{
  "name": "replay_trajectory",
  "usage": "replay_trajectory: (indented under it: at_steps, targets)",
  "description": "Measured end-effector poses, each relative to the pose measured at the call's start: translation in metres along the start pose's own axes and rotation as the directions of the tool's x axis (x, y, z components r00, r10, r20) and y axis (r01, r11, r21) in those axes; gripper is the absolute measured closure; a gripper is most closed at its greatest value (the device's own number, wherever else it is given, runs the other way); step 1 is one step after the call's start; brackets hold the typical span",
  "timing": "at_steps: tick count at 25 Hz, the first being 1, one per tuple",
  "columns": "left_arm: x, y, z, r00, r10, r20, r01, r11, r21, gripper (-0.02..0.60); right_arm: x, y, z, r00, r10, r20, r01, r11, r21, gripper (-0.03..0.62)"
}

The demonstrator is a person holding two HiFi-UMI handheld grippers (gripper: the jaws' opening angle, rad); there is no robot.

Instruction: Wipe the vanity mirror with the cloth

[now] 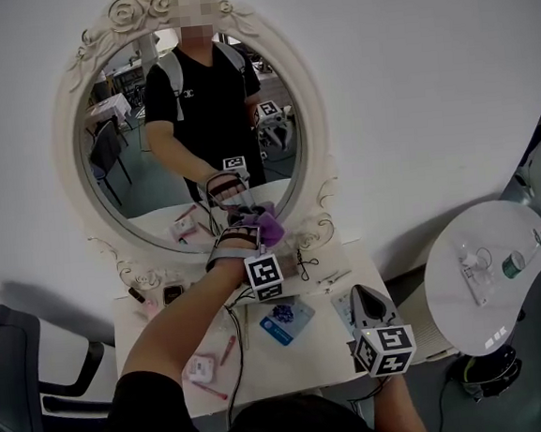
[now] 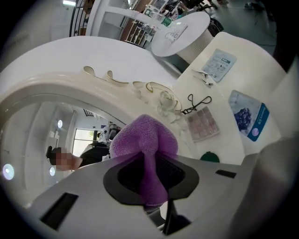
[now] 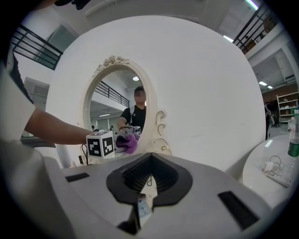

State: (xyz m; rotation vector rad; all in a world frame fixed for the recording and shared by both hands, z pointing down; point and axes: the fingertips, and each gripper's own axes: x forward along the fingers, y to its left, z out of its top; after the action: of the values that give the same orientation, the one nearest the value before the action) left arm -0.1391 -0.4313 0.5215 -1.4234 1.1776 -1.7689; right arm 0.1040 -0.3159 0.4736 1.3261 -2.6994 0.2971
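An oval vanity mirror (image 1: 188,133) in an ornate cream frame (image 1: 313,112) stands against the white wall. My left gripper (image 1: 243,230) is shut on a purple cloth (image 1: 269,224) and holds it at the mirror's lower right edge, by the frame. In the left gripper view the cloth (image 2: 145,137) bulges out between the jaws of the left gripper (image 2: 147,163), right by the glass (image 2: 51,140) and the frame (image 2: 93,88). My right gripper (image 1: 360,293) hangs over the table's front right, away from the mirror. It holds nothing, and in its own view the right gripper (image 3: 149,179) has its jaws together.
The white vanity table (image 1: 266,375) carries a blue packet (image 1: 286,320), pink items (image 1: 201,368), an eyelash curler (image 1: 304,259) and a cable. A round white side table (image 1: 488,276) with small bottles stands at the right. A dark chair (image 1: 16,374) is at the left.
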Motion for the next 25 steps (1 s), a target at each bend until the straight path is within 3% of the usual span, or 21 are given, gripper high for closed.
replay_trajectory:
  at_steps: [7,12,16,20,22,25]
  targets:
    - [0.006,-0.042,-0.044,0.993,-0.091,-0.069,0.089,0.995,-0.041,0.506,0.012,0.019,-0.004,0.999,0.041,-0.014,-0.042,0.999,-0.005,0.583]
    - [-0.014,-0.036,-0.052,0.989,-0.140,-0.039,0.133,0.982,-0.136,0.506,0.021,0.037,-0.009,0.996,0.081,-0.029,-0.082,0.997,-0.012,0.583]
    - [-0.050,0.007,-0.040,0.997,-0.065,0.029,0.069,0.983,-0.171,0.506,0.034,0.048,-0.009,0.993,0.114,-0.035,-0.114,0.993,-0.013,0.583]
    - [-0.083,0.066,-0.043,0.998,0.055,0.027,-0.051,0.990,-0.133,0.506,0.047,0.060,-0.004,0.988,0.149,-0.029,-0.149,0.989,-0.017,0.583]
    - [-0.101,0.104,-0.051,0.992,0.129,0.016,-0.125,0.981,-0.145,0.506,0.053,0.064,-0.004,0.987,0.161,-0.028,-0.161,0.987,-0.013,0.583]
    - [-0.133,0.170,-0.068,0.968,0.251,-0.008,-0.248,0.949,-0.195,0.506,0.059,0.070,-0.003,0.984,0.179,-0.025,-0.179,0.984,-0.010,0.583]
